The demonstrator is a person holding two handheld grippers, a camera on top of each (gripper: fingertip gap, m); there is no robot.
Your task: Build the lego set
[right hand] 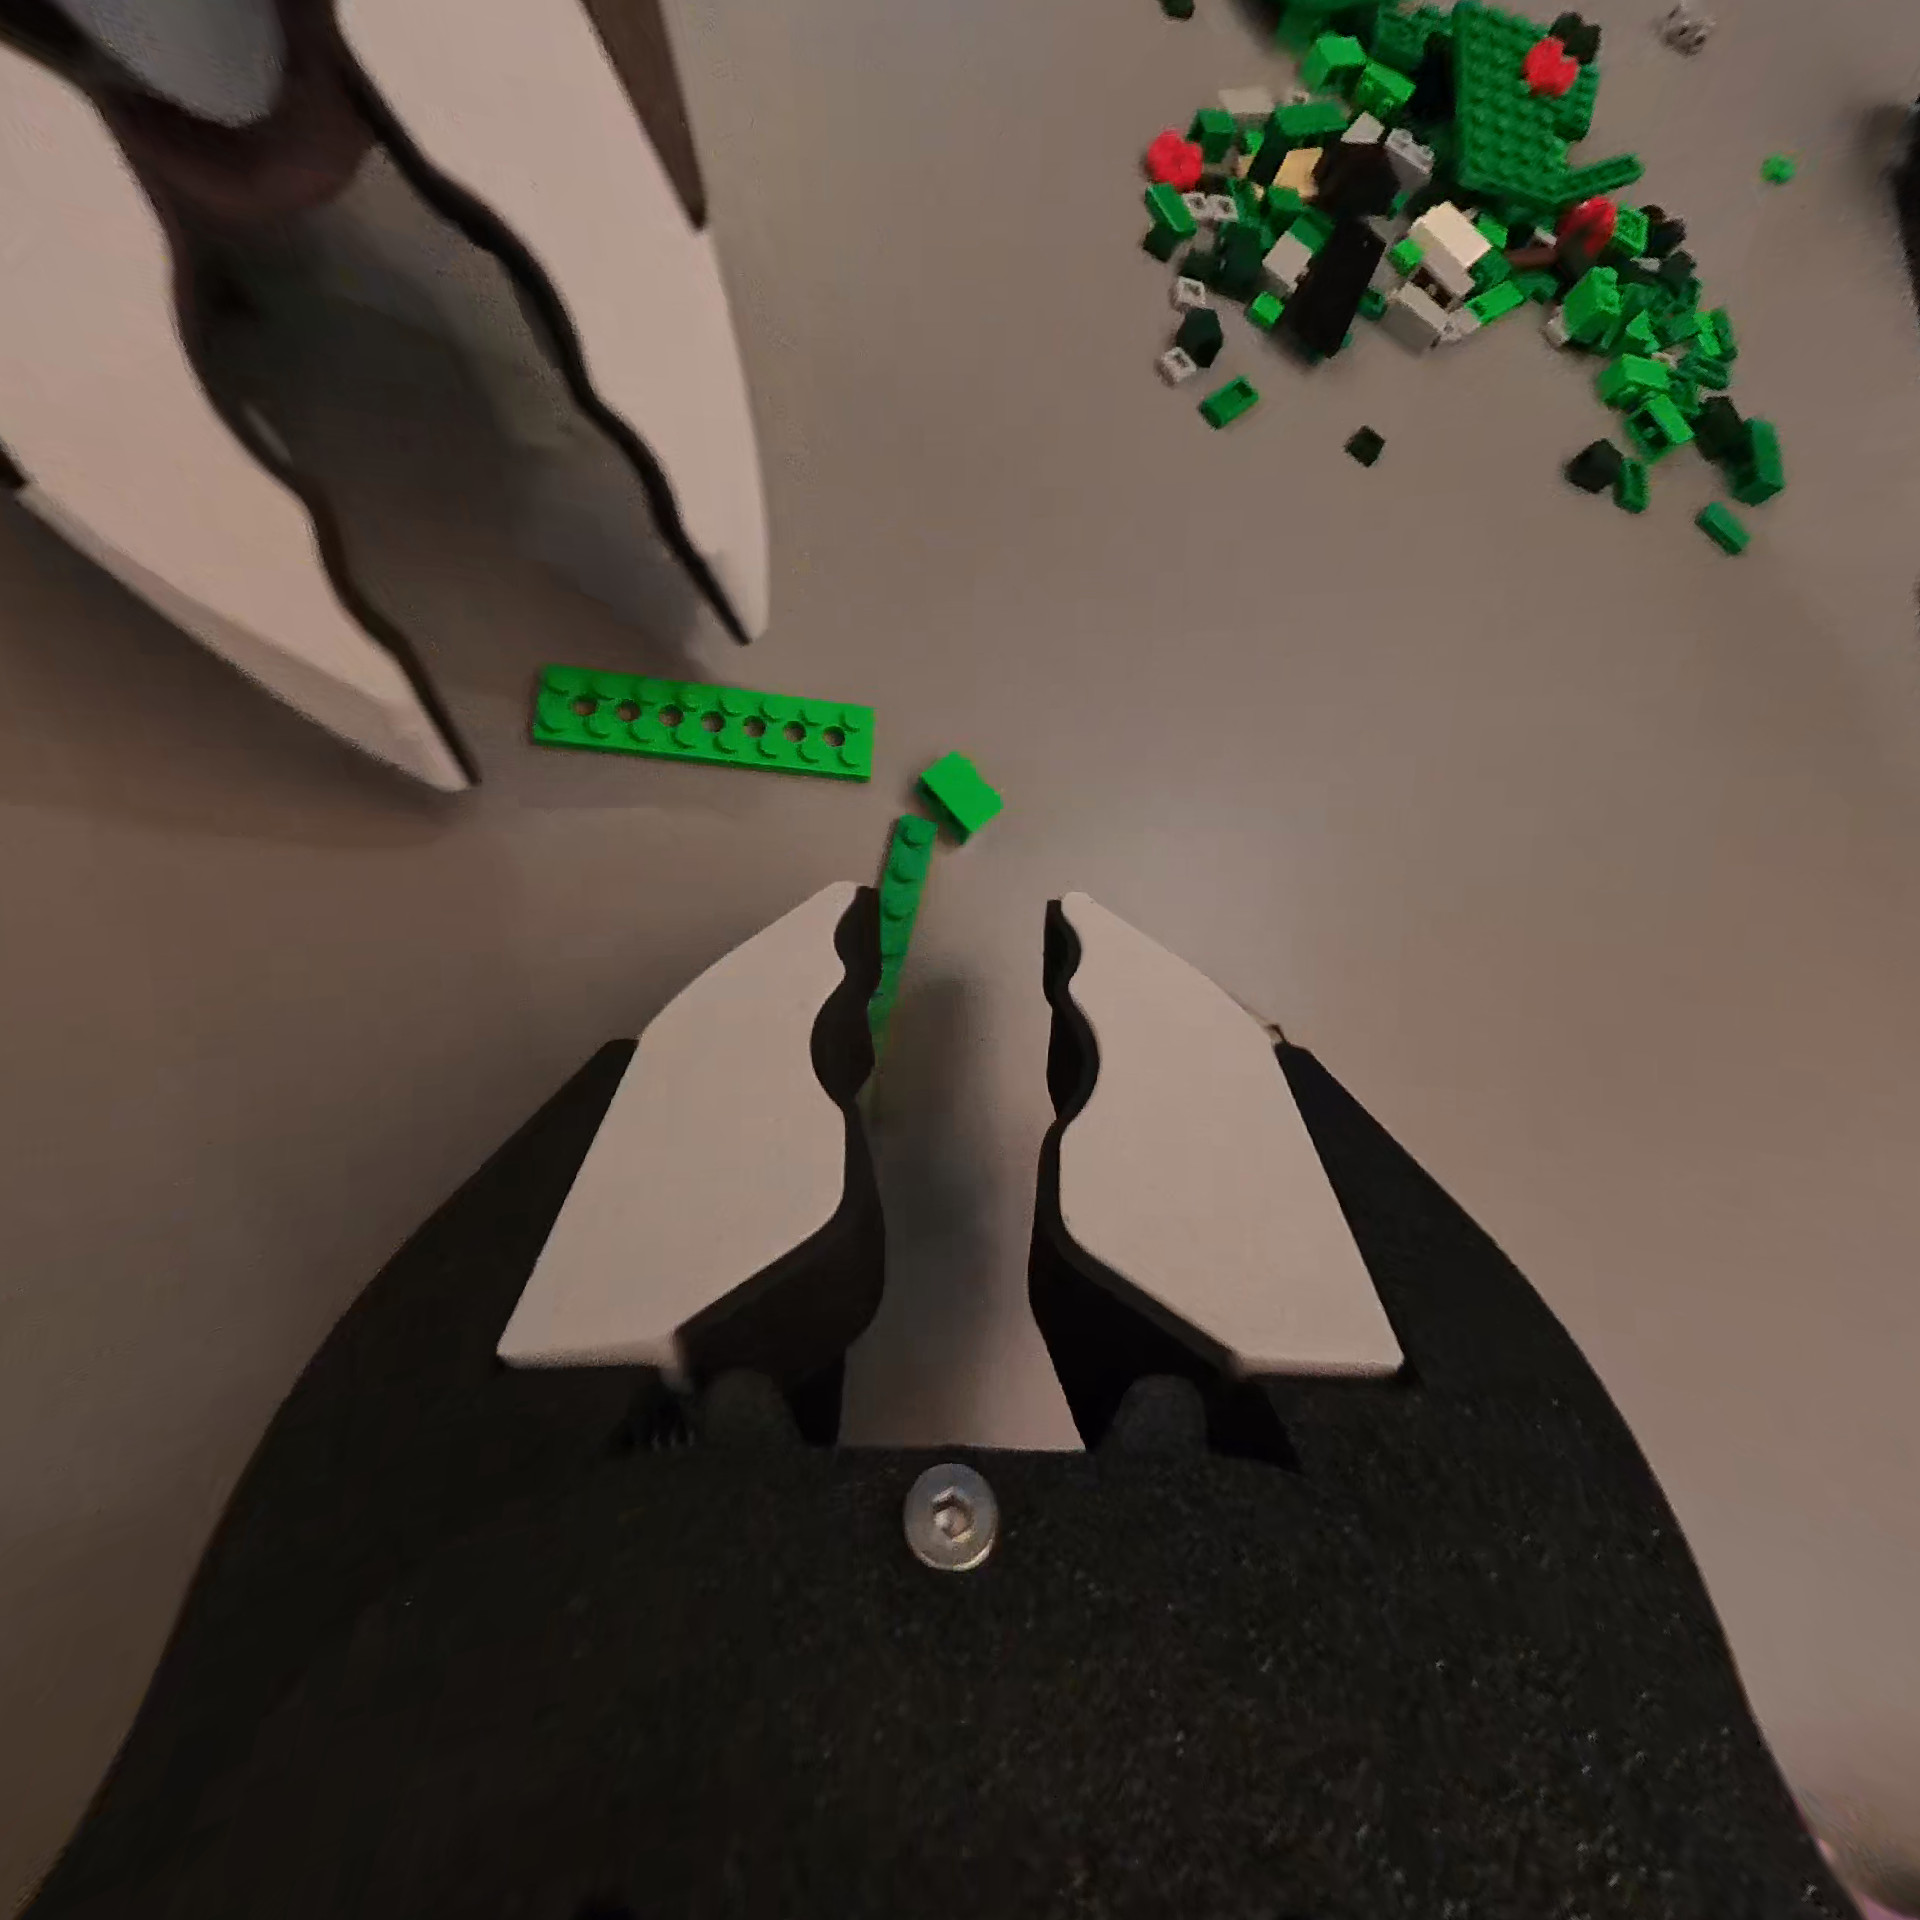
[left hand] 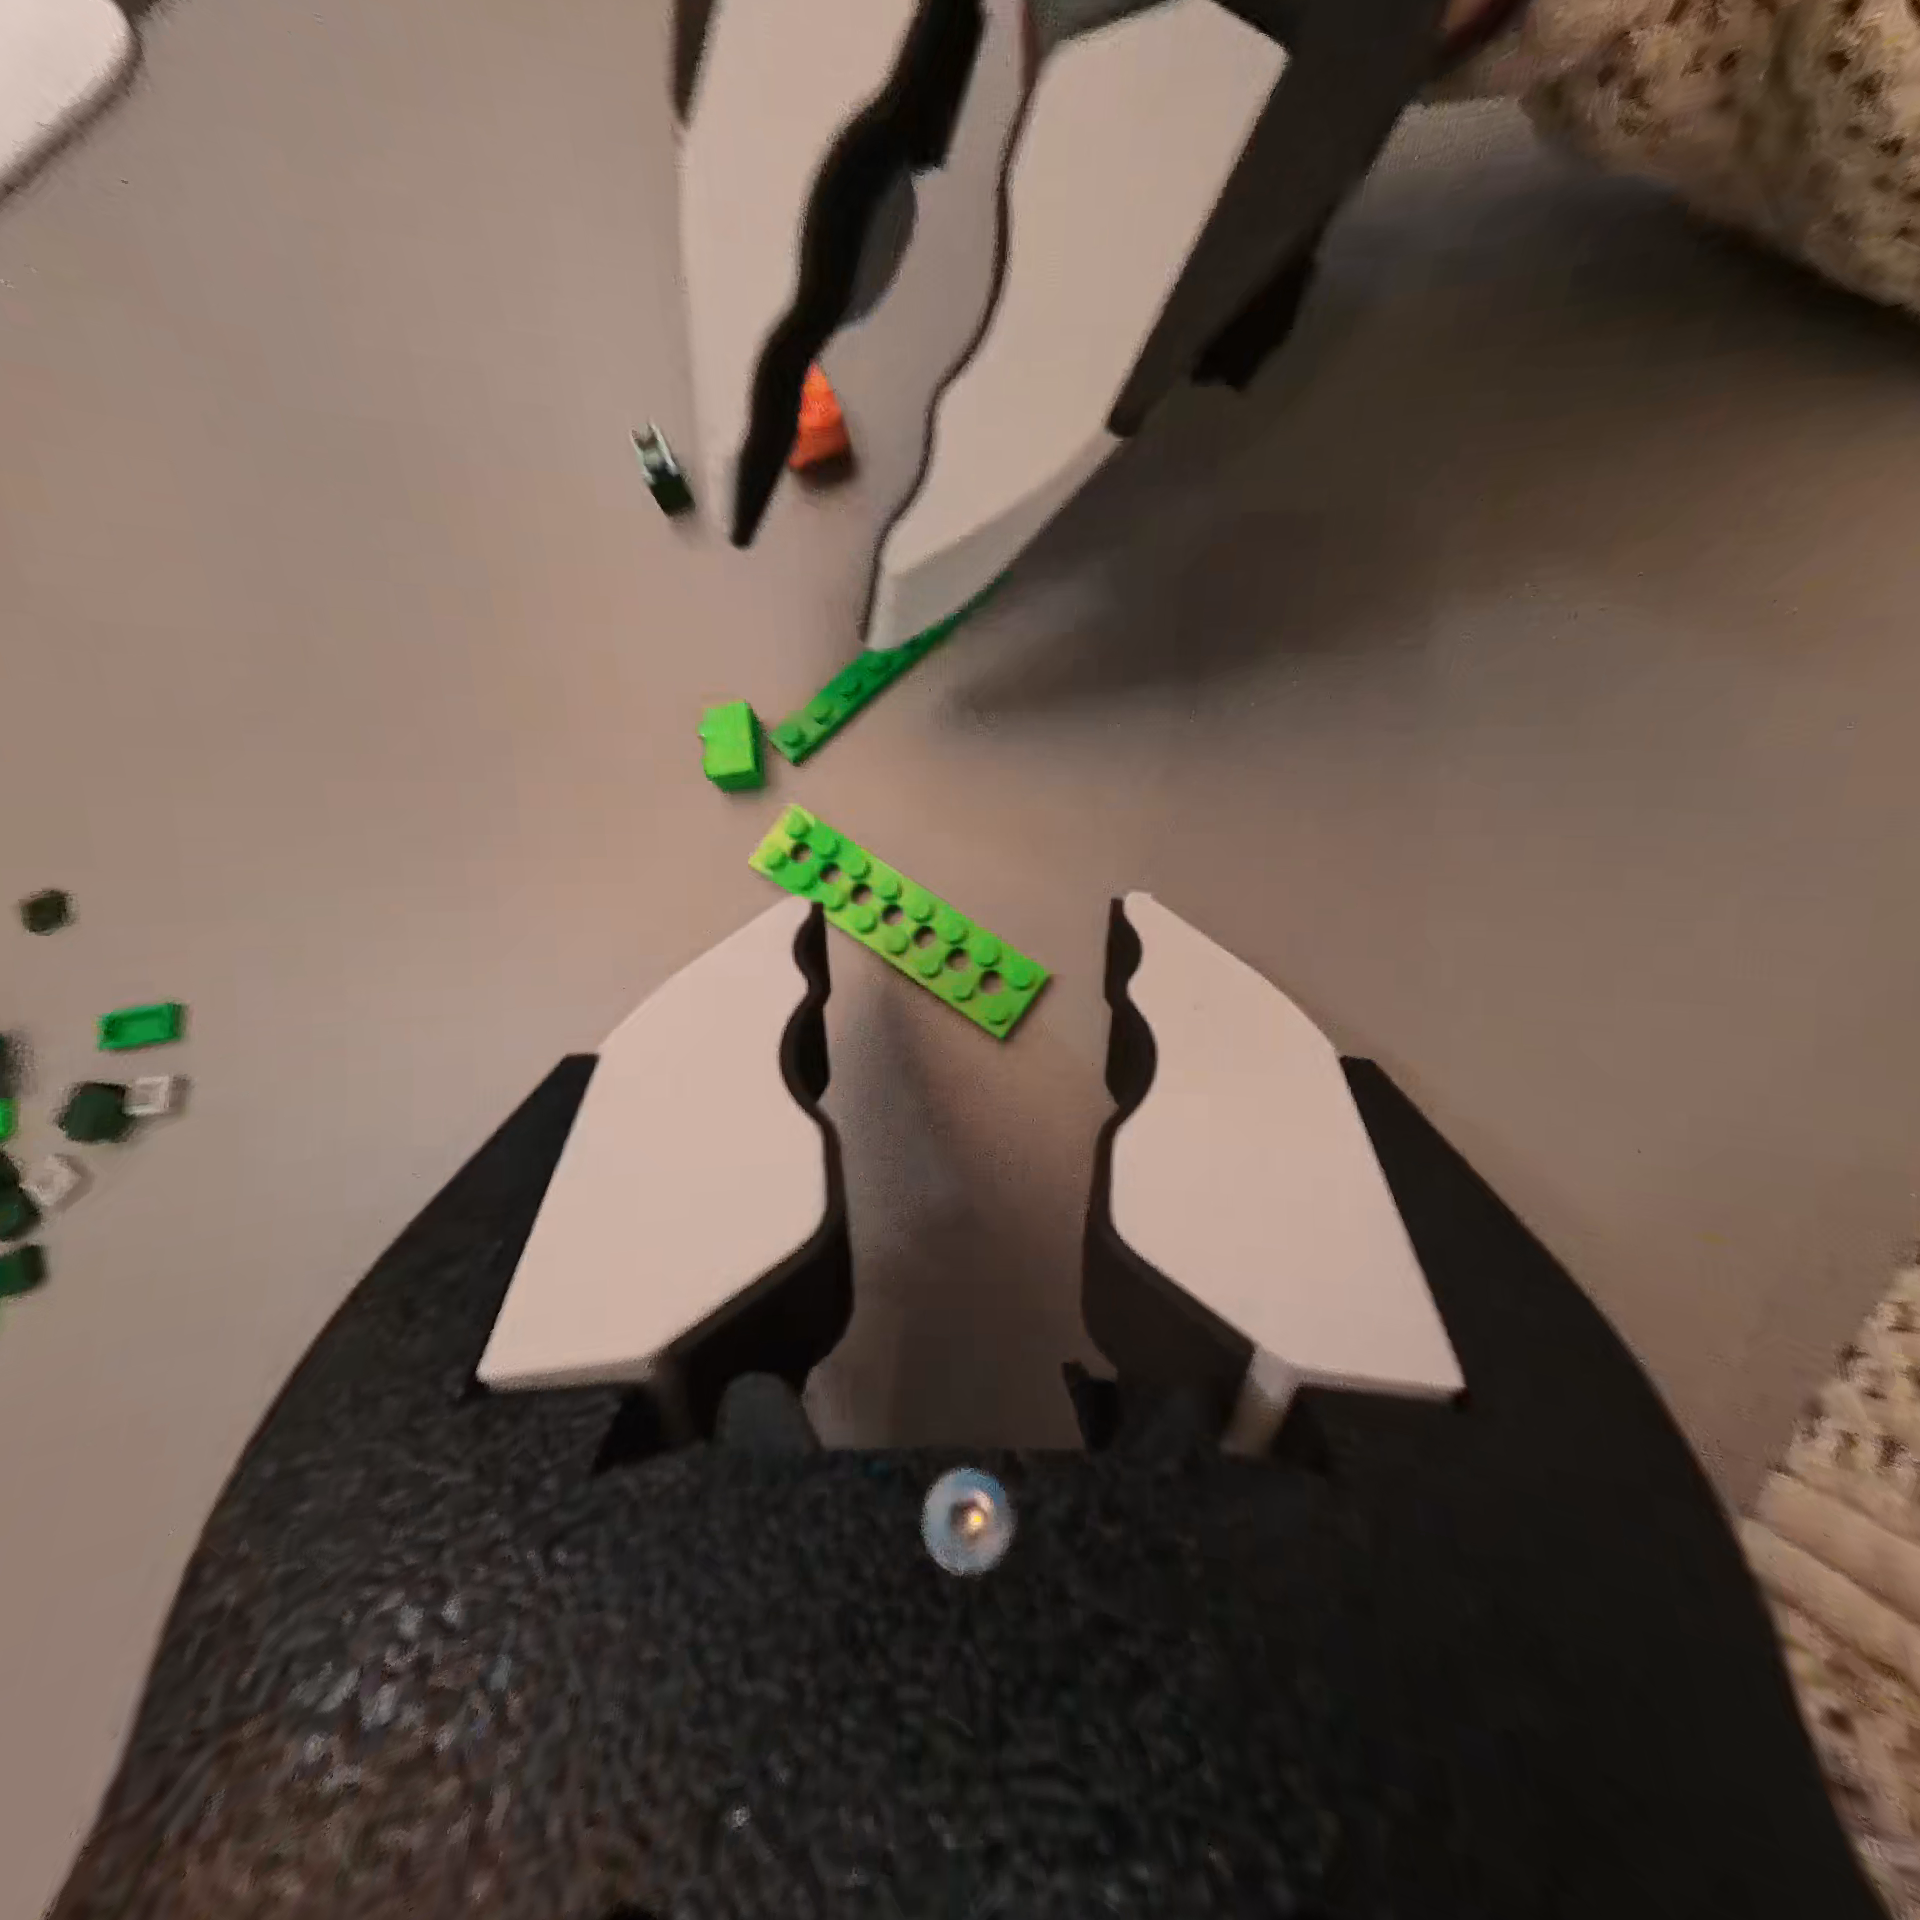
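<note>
A light green flat plate with a row of holes (left hand: pixel 899 920) (right hand: pixel 701 722) lies on the grey table. My left gripper (left hand: pixel 966 904) is open and empty, with its fingertips just short of that plate's near end; it also shows at the upper left of the right wrist view (right hand: pixel 603 701). A narrow darker green plate (right hand: pixel 906 883) (left hand: pixel 862 686) lies between the fingers of my right gripper (right hand: pixel 956 899), close along the inner side of the left finger. The right gripper is open; it also shows in the left wrist view (left hand: pixel 805 582). A small green brick (right hand: pixel 961 795) (left hand: pixel 732 746) sits between the two plates.
A big pile of green, black, white and red bricks (right hand: pixel 1455 239) lies far right in the right wrist view. Loose small pieces (left hand: pixel 104 1091) lie left, and an orange piece (left hand: pixel 821 426) and a dark piece (left hand: pixel 660 473) lie beyond. A knit sleeve (left hand: pixel 1714 135) is top right. The tips of one gripper are about 7 centimeters away from the tips of the other.
</note>
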